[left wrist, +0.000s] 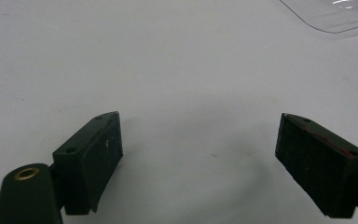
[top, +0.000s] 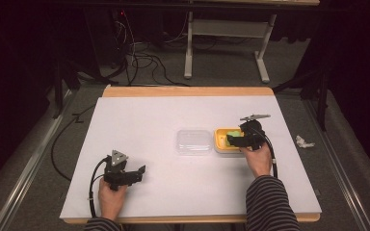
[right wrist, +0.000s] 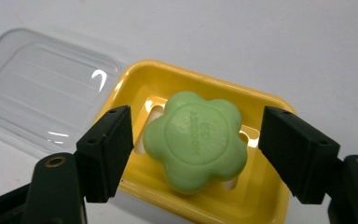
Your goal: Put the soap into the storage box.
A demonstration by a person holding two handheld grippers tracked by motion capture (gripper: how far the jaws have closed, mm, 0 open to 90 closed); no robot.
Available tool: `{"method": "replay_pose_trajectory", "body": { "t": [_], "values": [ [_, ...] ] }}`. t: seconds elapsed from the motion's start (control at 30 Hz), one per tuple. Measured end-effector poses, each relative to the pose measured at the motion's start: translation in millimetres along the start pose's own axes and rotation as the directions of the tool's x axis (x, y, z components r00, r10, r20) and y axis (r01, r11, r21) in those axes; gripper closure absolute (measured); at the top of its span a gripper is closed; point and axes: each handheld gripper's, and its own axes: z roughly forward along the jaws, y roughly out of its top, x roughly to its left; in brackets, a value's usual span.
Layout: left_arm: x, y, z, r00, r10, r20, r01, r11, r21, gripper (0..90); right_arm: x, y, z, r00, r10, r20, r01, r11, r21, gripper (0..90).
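High view: the left gripper [top: 137, 172] rests low on the white table [top: 149, 120], the right gripper [top: 230, 140] over a yellow dish [top: 220, 144] beside a clear lid [top: 194, 141]. Left gripper view: jaws spread above bare table. Right gripper view: jaws spread either side of green soap [right wrist: 196, 140] lying in the dish, not touching.

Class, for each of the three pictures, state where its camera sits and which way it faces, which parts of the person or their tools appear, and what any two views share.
High view: above the person's side, looking forward and down on the table; both forearms, left gripper, right gripper.
Left gripper view: on the left gripper, along its open jaws, facing bare table.
Right gripper view: on the right gripper, jaws either side of the green soap in the yellow dish.
Shared: the clear lid appears in all three.
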Motion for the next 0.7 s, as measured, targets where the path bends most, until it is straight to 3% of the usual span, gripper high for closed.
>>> {"method": "replay_pose_trajectory", "body": {
  "t": [0.07, 0.23, 0.7],
  "values": [
    [0.1, 0.0, 0.0, 1.0, 0.001, 0.0, -0.001, 1.0, 0.004, 15.4, -3.3, -4.5, -2.0, 0.9997, 0.022, -0.015, -0.022, 1.0, -0.017, 25.3],
    [0.1, 0.0, 0.1, 1.0, 0.001, 0.001, -0.001, 1.0, 0.005, 15.4, -6.0, -11.2, -2.6, 0.999, 0.038, -0.023, -0.038, 0.999, -0.013, 23.8],
    [-0.1, -0.3, 0.3, 1.0, 0.007, -0.003, -0.007, 1.0, 0.007, 15.4, -18.8, -25.2, -18.5, 0.9956, 0.077, -0.052, -0.08, 0.995, -0.066, 23.0]
  ]
}}
